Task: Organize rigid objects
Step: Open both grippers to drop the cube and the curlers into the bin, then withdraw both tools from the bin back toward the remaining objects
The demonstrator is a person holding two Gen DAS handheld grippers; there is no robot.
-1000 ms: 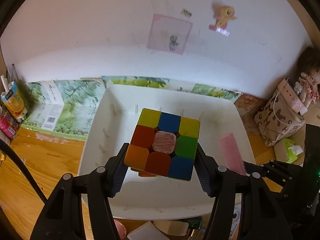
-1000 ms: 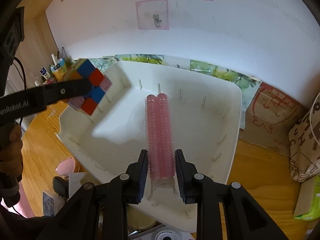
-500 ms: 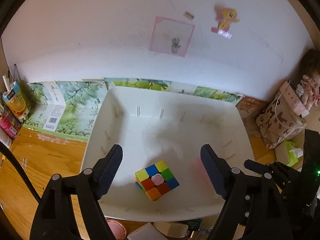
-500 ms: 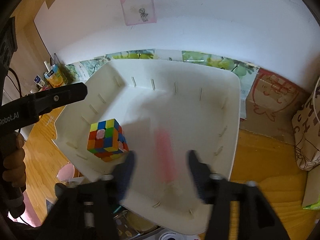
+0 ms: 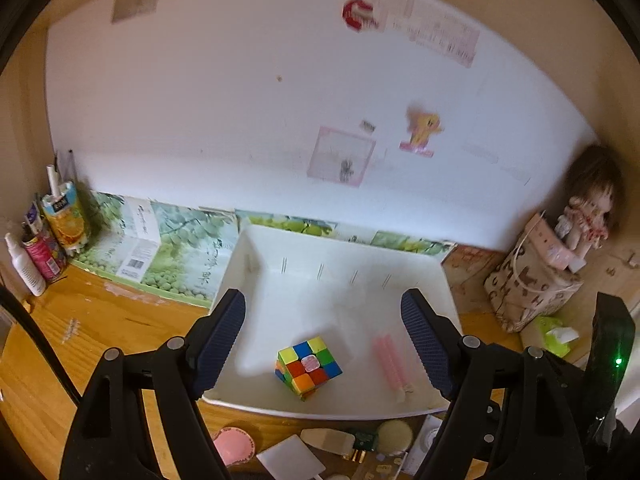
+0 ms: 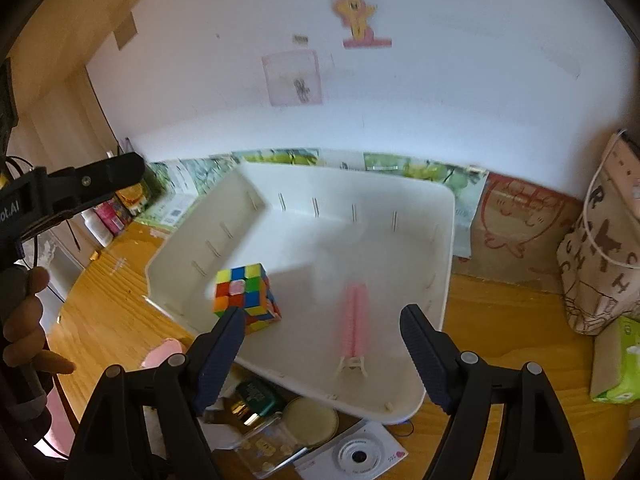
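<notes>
Already both items lie inside the white bin (image 5: 256, 264); neither is gripped.

Left wrist view: left gripper (image 5: 324, 344) spread wide, nothing between the fingers. Its jaws have just been opening. Puzzle cube (image 5: 307, 367) rests on the bin floor near the front wall, one corner turned toward the camera. Pink hair roller (image 5: 389, 362) lies just right of it, apart from the cube, lengthways front to back. Along the table edge in front of the bin: a pink scalloped dish (image 5: 234, 445), a white card (image 5: 289, 458), a round tan lid (image 5: 394, 433). Left side: juice carton (image 5: 64, 220) and bottles. Right side: patterned bag (image 5: 532, 284) with a doll (image 5: 588, 216) above it.

Right wrist view: right gripper (image 6: 322, 354) also wide apart and empty, its jaws having just opened further; the roller (image 6: 354, 320) sits below and between the fingers, untouched, somewhat blurred. Cube (image 6: 245, 296) at the bin's near-left part, partly behind the left fingertip. Person's hand (image 6: 24, 336) on the other tool at far left.

Judgement: the two placements look done. Loose clutter in front of the bin, including a small dark green box (image 6: 258, 398) and a printed card (image 6: 360, 454), may be what is left. The bin's front wall and that crowded strip stand in the way of any low reach.
</notes>
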